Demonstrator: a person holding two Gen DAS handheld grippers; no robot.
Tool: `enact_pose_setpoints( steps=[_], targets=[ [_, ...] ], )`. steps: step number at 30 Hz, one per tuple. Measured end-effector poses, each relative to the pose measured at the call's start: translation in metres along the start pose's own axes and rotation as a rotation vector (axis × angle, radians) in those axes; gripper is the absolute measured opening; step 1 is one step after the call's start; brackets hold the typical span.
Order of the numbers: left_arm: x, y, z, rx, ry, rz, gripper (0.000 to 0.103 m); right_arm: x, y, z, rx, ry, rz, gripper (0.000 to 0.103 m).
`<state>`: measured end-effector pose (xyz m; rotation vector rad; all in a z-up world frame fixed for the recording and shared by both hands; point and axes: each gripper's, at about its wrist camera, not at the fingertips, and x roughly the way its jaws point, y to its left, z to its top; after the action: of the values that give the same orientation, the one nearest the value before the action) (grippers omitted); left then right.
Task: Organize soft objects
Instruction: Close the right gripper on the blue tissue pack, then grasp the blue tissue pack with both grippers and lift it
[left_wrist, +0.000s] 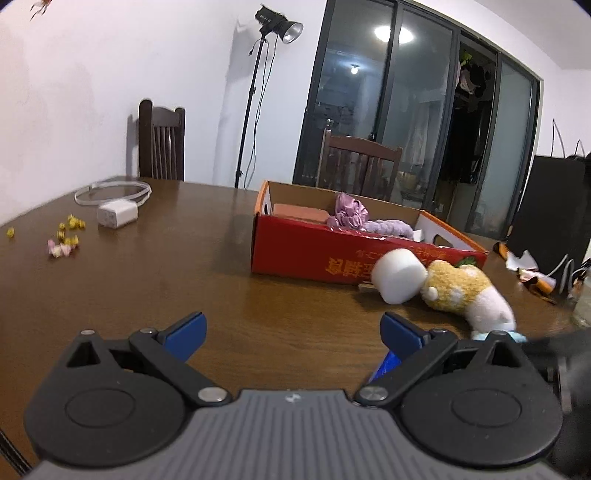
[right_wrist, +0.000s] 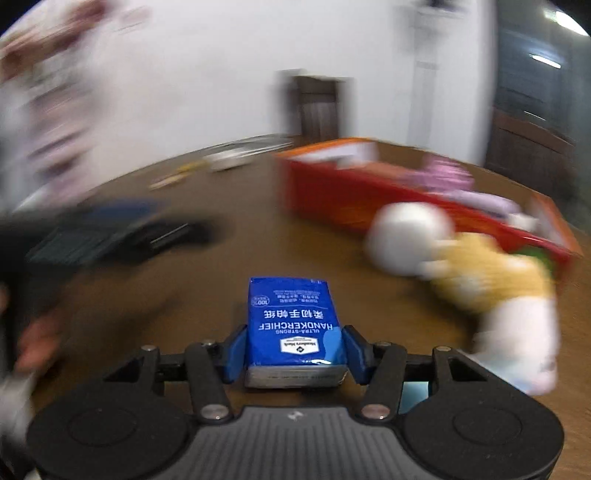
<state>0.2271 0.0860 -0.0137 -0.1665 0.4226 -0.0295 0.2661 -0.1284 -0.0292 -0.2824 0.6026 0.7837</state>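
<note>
My right gripper (right_wrist: 295, 343) is shut on a blue handkerchief tissue pack (right_wrist: 291, 321), its blue pads against the pack's two long sides, above the brown table (right_wrist: 229, 280). Ahead to the right stands a red cardboard box (right_wrist: 332, 199) with purple soft items (right_wrist: 443, 173) inside. A white foam cylinder (right_wrist: 406, 236) and a yellow-and-white plush toy (right_wrist: 491, 284) lie in front of it. My left gripper (left_wrist: 293, 332) hovers open over the table with nothing between its fingers. It faces the red box (left_wrist: 332, 254), the cylinder (left_wrist: 399, 275) and the plush (left_wrist: 461, 291).
A white charger with a coiled cable (left_wrist: 116, 216) and small yellow sweets (left_wrist: 70, 229) lie at the far left. Two wooden chairs (left_wrist: 162, 144) and a lamp stand (left_wrist: 255, 96) are behind the table. A black bag (left_wrist: 550, 206) and wrappers (left_wrist: 524, 267) sit at the right.
</note>
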Motion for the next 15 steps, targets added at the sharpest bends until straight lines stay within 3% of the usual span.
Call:
enact_pose_setpoints(
  steps=[2, 4, 7, 10, 15],
  targets=[
    [-0.004, -0.003, -0.005, 0.006, 0.02, -0.009, 0.102, -0.013, 0.014, -0.013, -0.056, -0.01, 0.036, 0.055],
    [-0.01, -0.009, -0.011, 0.02, 0.021, -0.013, 0.102, -0.023, 0.01, -0.02, 0.007, 0.001, 0.033, 0.06],
    [-0.016, -0.015, -0.016, 0.012, 0.034, -0.049, 0.1, -0.037, 0.0, -0.028, 0.07, 0.002, -0.105, 0.062],
    [-0.019, -0.019, -0.016, -0.009, 0.041, -0.088, 0.094, -0.054, -0.005, -0.03, 0.123, -0.033, -0.111, 0.062],
    [-0.014, -0.025, -0.013, -0.074, 0.107, -0.17, 0.073, -0.066, -0.011, -0.029, 0.24, -0.107, -0.094, 0.062]
  ],
)
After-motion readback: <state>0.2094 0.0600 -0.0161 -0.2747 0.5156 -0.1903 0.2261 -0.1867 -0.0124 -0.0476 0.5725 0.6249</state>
